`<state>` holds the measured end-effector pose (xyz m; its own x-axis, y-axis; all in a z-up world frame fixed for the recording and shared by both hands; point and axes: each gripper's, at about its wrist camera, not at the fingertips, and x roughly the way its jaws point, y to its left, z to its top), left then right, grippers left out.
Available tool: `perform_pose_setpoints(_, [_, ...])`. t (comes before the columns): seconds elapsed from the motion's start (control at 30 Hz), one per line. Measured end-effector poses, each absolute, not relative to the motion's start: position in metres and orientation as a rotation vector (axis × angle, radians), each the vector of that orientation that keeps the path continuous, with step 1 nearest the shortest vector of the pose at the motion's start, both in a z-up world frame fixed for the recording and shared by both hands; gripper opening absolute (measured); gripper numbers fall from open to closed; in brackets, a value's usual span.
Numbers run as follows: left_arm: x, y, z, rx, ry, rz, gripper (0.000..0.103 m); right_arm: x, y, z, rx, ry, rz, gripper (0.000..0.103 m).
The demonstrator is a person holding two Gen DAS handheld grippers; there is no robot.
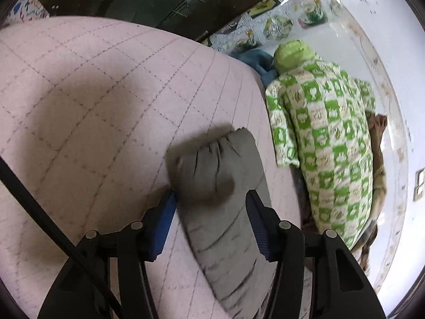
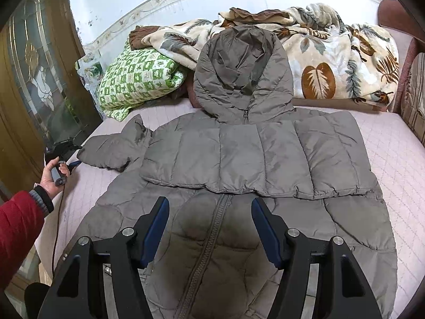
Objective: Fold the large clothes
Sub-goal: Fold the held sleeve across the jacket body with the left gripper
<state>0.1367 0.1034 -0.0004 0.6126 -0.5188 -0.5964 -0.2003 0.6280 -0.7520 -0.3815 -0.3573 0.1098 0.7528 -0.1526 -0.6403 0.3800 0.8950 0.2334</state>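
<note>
A grey hooded puffer jacket (image 2: 239, 239) lies zipper-up on the pink quilted bed (image 2: 393, 154), hood (image 2: 239, 61) toward the wall. One sleeve (image 2: 252, 159) is folded across the chest. The other sleeve (image 2: 114, 151) stretches out to the left. My left gripper (image 1: 211, 195) is low over that sleeve's cuff (image 1: 212, 164), which lies between its blue pads (image 1: 167, 212); the near pad touches the cuff's edge and no squeeze shows. From the right wrist view, the left gripper (image 2: 67, 154) sits at the sleeve's tip, in a hand with a red sleeve (image 2: 18, 228). My right gripper (image 2: 209, 207) hovers open over the zipper (image 2: 212, 234).
A green-and-white checked quilt (image 1: 326, 138) and a leaf-patterned blanket (image 2: 332, 61) are piled along the wall behind the jacket. A wooden door with glass (image 2: 34, 74) stands close on the left. A black cable (image 1: 53, 228) trails from the left gripper across the bed.
</note>
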Motion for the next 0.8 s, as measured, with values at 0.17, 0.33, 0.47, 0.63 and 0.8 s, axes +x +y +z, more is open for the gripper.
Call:
perform_pose_setpoints(0.17, [0.143, 0.092, 0.009, -0.826, 0.911, -0.212, 0.015, -0.381, -0.362, 0.107, 0.379, 0.656, -0.312, 0.069])
perform_pose_setpoints(0.33, [0.131, 0.089, 0.036, -0.795, 0.857, -0.237, 0.014, -0.388, -0.371, 0.11, 0.403, 0.614, -0.357, 0.069])
perform_pose_setpoints(0.47, [0.116, 0.082, 0.07, -0.726, 0.812, -0.273, 0.014, -0.398, -0.385, 0.112, 0.458, 0.583, -0.387, 0.069])
perform_pose_setpoints(0.63, [0.087, 0.066, 0.127, -0.666, 0.745, -0.34, 0.014, -0.412, -0.403, 0.118, 0.509, 0.541, -0.431, 0.069])
perform_pose_setpoints(0.8, [0.053, 0.038, 0.195, -0.587, 0.675, -0.423, 0.014, -0.429, -0.414, 0.126, 0.526, 0.493, -0.464, 0.069])
